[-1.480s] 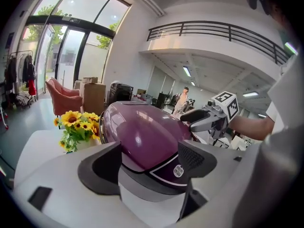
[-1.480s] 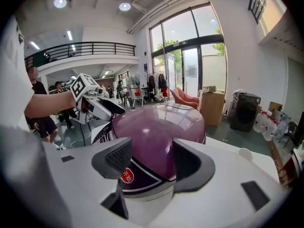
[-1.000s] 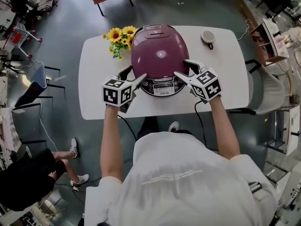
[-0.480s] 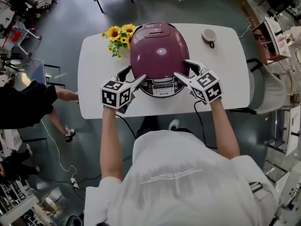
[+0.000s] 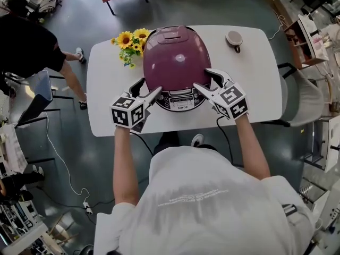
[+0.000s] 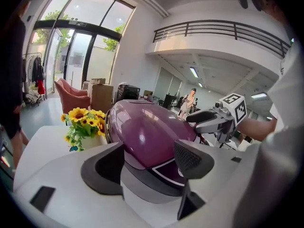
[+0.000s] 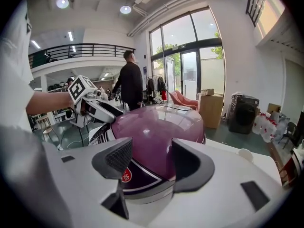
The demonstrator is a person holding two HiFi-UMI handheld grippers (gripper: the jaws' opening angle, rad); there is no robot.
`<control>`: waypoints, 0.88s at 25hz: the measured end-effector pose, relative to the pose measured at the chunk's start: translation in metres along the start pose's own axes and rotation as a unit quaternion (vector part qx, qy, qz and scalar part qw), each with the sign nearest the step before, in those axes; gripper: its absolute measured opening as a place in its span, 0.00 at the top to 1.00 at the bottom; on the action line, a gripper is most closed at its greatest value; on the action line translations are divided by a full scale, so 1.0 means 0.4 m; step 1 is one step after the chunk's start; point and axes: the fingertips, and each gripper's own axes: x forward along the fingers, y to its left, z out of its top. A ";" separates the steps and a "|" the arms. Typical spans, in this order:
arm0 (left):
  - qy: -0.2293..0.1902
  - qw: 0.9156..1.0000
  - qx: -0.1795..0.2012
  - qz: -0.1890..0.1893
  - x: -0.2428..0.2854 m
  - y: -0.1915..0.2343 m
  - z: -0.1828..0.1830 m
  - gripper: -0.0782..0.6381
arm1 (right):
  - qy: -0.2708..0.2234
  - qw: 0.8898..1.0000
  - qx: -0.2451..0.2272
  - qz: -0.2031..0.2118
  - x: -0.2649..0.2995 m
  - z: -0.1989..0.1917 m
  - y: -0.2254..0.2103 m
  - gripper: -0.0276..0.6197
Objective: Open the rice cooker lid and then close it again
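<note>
The purple rice cooker (image 5: pixel 174 61) stands mid-table with its domed lid down; its control panel (image 5: pixel 179 98) faces me. My left gripper (image 5: pixel 148 89) is open at the cooker's front left, one finger on each side of the lower rim. At the front right my right gripper (image 5: pixel 204 79) is open the same way. In the left gripper view the cooker (image 6: pixel 147 127) fills the gap between the pads (image 6: pixel 187 158), with no pad seen pressing. The right gripper view shows the cooker (image 7: pixel 159 127) just beyond the open jaws, with the left gripper (image 7: pixel 92 106) across from it.
The white table (image 5: pixel 255 78) also carries a bunch of sunflowers (image 5: pixel 129 40) left of the cooker and a cup (image 5: pixel 234 38) at the far right. A person in black (image 5: pixel 32 41) walks at the left. A chair (image 5: pixel 305 97) stands at the right end.
Both grippers and the cooker hold their places, lid still down. The person in black has walked up along the table's left side toward its far end.
</note>
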 end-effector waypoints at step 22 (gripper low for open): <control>-0.126 0.988 0.017 0.086 -0.066 -0.026 0.023 0.54 | -0.081 0.994 0.001 -0.070 -0.109 -0.016 -0.025 0.77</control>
